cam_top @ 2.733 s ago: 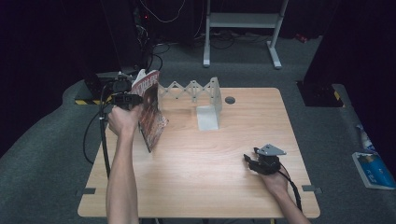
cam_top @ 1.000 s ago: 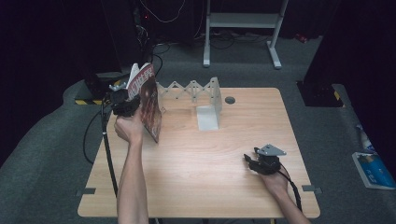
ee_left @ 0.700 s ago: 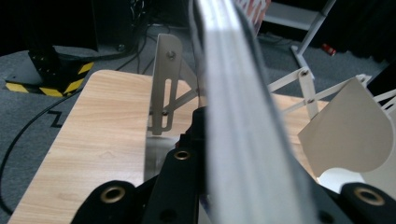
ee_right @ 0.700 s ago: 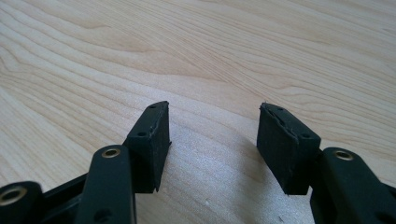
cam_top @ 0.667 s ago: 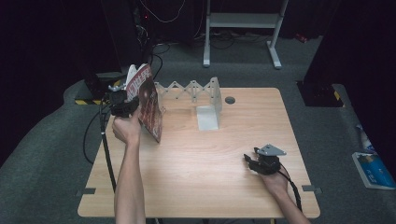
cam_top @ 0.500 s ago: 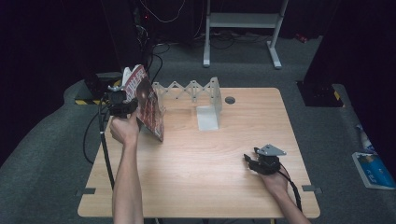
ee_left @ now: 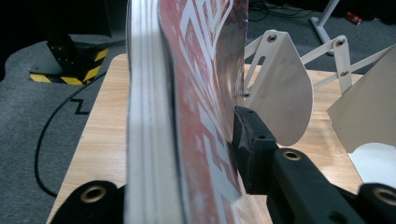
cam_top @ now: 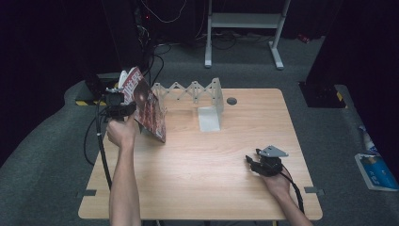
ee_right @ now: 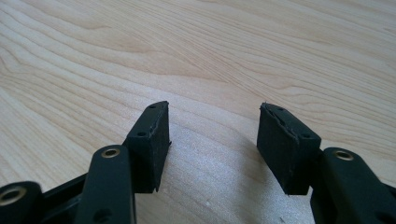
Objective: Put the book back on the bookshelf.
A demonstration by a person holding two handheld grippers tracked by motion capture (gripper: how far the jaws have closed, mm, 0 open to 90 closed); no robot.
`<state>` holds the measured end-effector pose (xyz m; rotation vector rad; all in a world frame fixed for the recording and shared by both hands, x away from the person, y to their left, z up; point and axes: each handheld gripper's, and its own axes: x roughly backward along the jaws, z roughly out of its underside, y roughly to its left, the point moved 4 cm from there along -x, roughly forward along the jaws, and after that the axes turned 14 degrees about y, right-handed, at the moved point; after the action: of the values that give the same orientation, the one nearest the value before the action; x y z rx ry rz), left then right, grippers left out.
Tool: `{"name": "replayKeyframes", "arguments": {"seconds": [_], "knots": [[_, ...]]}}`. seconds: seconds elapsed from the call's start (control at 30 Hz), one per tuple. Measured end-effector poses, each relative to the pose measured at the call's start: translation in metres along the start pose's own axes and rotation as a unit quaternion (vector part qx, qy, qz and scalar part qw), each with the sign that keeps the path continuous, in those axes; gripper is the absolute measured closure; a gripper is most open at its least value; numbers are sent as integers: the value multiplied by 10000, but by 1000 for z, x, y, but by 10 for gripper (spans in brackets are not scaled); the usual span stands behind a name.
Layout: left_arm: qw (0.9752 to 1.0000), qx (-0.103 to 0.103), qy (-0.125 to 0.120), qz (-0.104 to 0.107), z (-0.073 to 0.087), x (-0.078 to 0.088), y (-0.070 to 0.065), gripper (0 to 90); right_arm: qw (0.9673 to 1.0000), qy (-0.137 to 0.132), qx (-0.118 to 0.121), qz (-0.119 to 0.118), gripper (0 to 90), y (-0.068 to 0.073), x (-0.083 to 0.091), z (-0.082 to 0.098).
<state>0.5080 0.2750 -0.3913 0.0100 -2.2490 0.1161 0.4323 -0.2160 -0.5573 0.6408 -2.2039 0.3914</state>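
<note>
While the left tongs (ee_left: 187, 154), just easing apart, pinch the magazine (cam_top: 149, 111) upright by the white rack (cam_top: 195, 92), its thin, glossy, floppy pages want gripping near the spine; right tongs (ee_right: 212, 140) rest spread on the counter (cam_top: 211, 165).

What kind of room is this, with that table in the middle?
Probably a lab or recording studio rather than a home: a bare wooden table on grey carpet, black drapes around it, loose cables and a metal stand behind, and hand-held grippers trailing wires.
</note>
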Motion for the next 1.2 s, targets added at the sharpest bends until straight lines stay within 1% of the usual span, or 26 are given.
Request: {"name": "replayKeyframes", "arguments": {"seconds": [0.03,0.13,0.2,0.37,0.57,0.73,0.9,1.13,1.2], "knots": [[10000,15,-11,-15,0,0,-1,728,10000,0,0,0,441,0,0,0],[10000,-34,28,-64,0,0,-1,711,10000,2,-2,-2,441,0,0,0],[10000,-40,48,-62,1,1,0,699,10000,1,-1,-2,441,0,0,0],[9998,11,175,-67,4,1,4,676,10000,-1,4,-10,441,0,0,0],[9998,49,190,-55,7,3,7,655,10000,-6,13,-16,440,0,0,0],[9996,144,228,-18,11,2,10,618,10000,-7,12,-14,440,0,0,0],[9994,188,285,28,16,2,14,588,10000,-8,10,-19,440,0,0,0],[9994,213,242,104,22,5,15,528,10000,-12,20,-11,439,0,0,0],[9993,257,221,154,23,6,16,515,10000,-19,27,-14,439,0,0,0]]}}
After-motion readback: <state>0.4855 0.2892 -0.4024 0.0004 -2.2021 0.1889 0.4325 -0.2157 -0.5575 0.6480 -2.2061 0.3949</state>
